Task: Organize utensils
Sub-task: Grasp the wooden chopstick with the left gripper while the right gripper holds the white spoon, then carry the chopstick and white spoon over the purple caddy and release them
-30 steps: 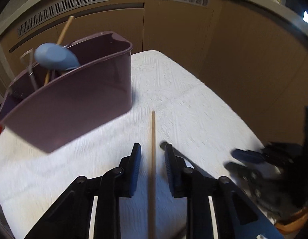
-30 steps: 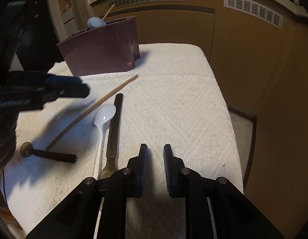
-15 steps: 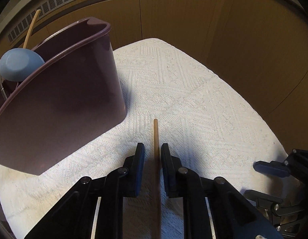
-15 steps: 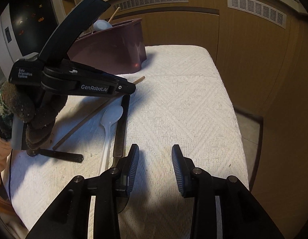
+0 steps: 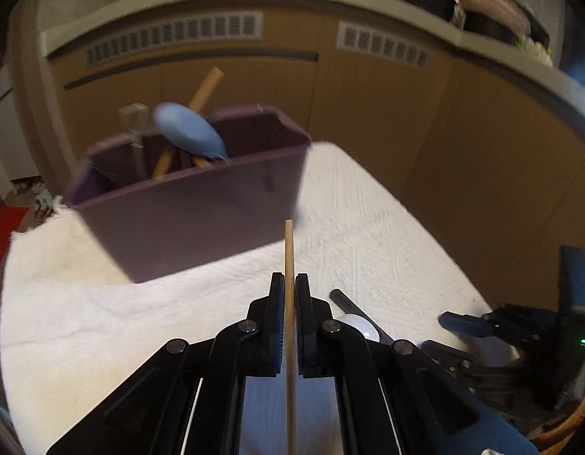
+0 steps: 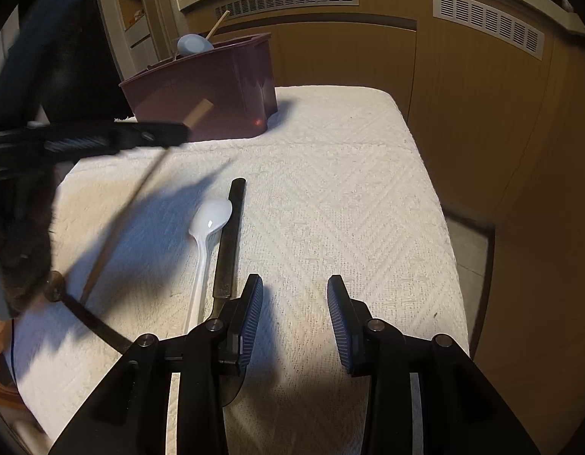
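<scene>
Between us and the purple caddy [image 5: 186,220] on the towel-covered worktop [image 6: 330,189], our left claw [image 5: 290,288] clamped a wooden chopstick [image 5: 289,265]. Our right claw [image 6: 295,303] stood apart beside a white spoon [image 6: 209,223] touching a dark-handled utensil [image 6: 232,235].

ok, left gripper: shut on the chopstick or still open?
Shut. The left gripper has both pads pressed against the wooden chopstick, lifted off the towel.
</scene>
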